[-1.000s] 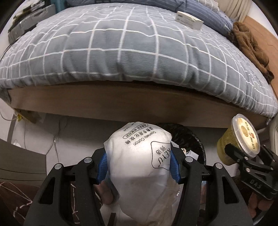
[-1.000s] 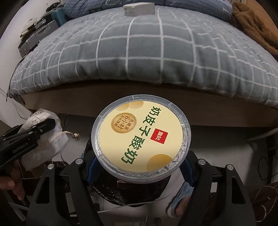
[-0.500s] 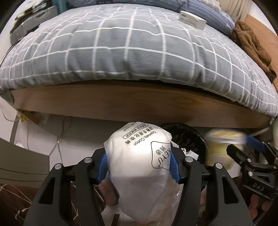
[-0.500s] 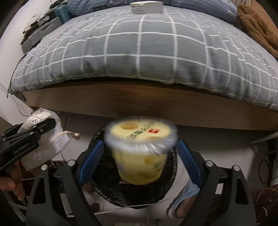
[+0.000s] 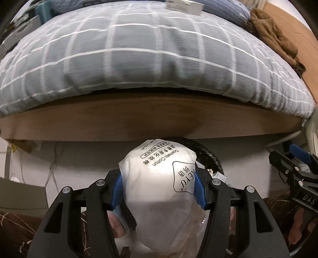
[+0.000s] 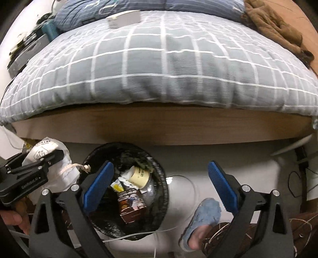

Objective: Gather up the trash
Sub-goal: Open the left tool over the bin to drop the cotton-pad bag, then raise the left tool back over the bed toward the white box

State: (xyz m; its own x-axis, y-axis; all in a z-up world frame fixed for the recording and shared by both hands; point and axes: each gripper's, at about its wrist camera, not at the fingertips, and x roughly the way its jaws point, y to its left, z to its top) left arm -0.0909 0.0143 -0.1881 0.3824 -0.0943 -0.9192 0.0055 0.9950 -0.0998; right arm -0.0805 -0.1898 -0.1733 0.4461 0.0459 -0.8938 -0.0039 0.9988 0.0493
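My left gripper [image 5: 158, 184] is shut on a white cosmetic cotton bag [image 5: 161, 178], held above the floor just left of the black-lined trash bin [image 5: 210, 156]. The bag also shows in the right wrist view [image 6: 47, 158], with a drawstring hanging towards the bin. My right gripper [image 6: 159, 182] is wide open and empty above the bin [image 6: 159, 170]. The yellow yogurt cup [image 6: 139, 176] lies on its side inside the bin among other trash. The right gripper shows at the right edge of the left wrist view [image 5: 294, 168].
A bed with a grey checked quilt [image 6: 159, 59] and wooden frame [image 6: 159, 127] stands just behind the bin. A white box [image 6: 124, 18] and brown cloth [image 6: 278, 29] lie on the bed. A foot in a blue slipper [image 6: 204, 218] stands right of the bin. Cables run on the floor.
My right gripper opened and let go of the yogurt cup, which dropped into the bin. The left gripper kept the cotton bag and shifted slightly closer to the bin.
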